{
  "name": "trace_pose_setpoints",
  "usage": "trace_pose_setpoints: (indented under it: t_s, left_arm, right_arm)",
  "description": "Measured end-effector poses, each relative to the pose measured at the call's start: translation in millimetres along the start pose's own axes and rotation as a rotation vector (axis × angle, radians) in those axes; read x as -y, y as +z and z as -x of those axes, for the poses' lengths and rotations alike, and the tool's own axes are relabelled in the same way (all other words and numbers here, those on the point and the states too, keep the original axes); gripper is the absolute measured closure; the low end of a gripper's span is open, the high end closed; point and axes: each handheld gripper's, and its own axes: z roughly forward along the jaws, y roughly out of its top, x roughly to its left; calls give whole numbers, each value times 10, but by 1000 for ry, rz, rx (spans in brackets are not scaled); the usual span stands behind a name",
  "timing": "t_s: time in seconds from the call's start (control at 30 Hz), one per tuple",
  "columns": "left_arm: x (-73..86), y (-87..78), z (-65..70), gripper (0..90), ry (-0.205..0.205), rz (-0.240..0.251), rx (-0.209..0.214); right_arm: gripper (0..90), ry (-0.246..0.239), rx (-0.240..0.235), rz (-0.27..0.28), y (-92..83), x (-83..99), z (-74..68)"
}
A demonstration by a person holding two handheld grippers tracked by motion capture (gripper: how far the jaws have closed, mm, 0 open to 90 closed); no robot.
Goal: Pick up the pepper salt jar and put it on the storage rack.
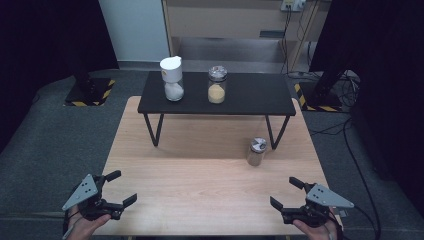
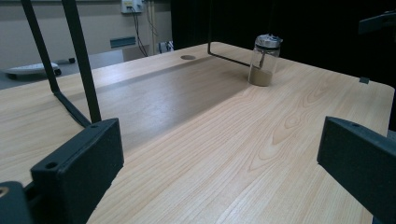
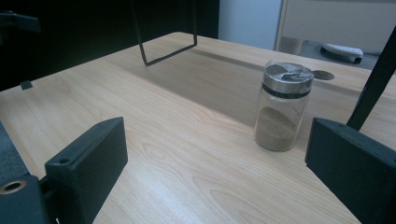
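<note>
Tipping threatens the small shaker jar (image 1: pixel 257 151) if the spread, empty right gripper (image 1: pixel 289 194) clips its steel lid instead of straddling the glass, while the left gripper (image 1: pixel 120 188) waits spread too.

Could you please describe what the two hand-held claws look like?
Each is black with two blocky, flat-faced jaws. The left claw and right claw both carry a grey three-cornered plate with small holes on top. A dark cable trails from the right one.
</note>
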Motion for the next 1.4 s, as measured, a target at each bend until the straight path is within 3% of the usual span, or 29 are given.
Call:
trace_pose_setpoints:
  t_s: [0.47, 0.97, 1.4]
  left_arm:
    - [-1, -6, 5, 0, -3, 0, -5]
    - [-6, -7, 7, 0, -3, -3, -5]
    - [-7, -6, 8, 0, -3, -4, -5]
  right_arm:
    - [45, 24, 30, 32, -85, -37, -5]
    - [23, -12, 39, 27, -110, -280, -1]
    - [24, -4, 46, 31, -72, -460, 70]
